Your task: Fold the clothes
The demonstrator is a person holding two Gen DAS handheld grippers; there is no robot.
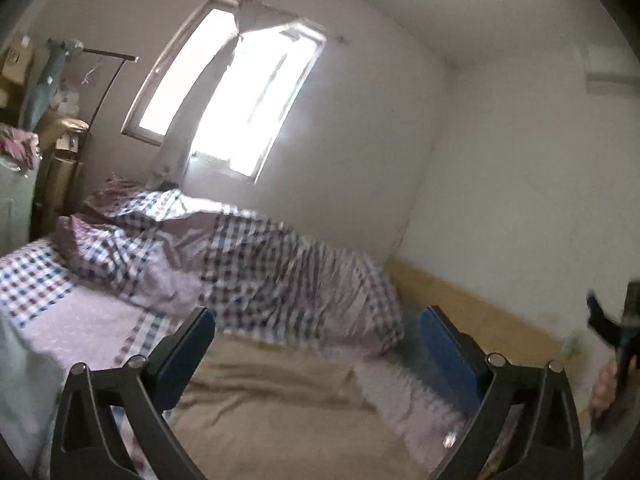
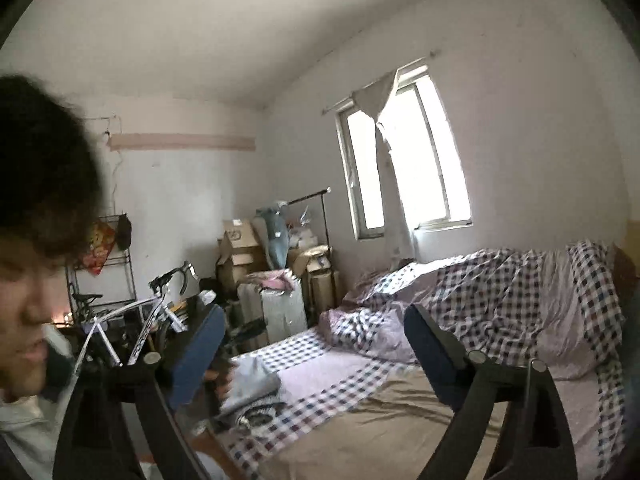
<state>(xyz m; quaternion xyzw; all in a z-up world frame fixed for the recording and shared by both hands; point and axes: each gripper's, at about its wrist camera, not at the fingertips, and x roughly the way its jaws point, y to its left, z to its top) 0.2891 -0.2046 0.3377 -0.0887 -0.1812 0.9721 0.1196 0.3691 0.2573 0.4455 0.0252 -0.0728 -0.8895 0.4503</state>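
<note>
Left gripper and right gripper both gape wide, empty, raised above the bed. Risk: a level approach could snag the checked duvet. Tan garment lies flat, lightly creased, at the bed's near edge; grey folded piece at its left edge.

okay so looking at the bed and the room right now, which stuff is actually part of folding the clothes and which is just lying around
Part of the job:
- tan garment spread on the bed
- grey folded garment at the bed's edge
- left tool, open, holding nothing
- right tool, open, holding nothing

Just lying about:
- checked quilt
- bicycle
- cardboard boxes
- clothes rail
</note>
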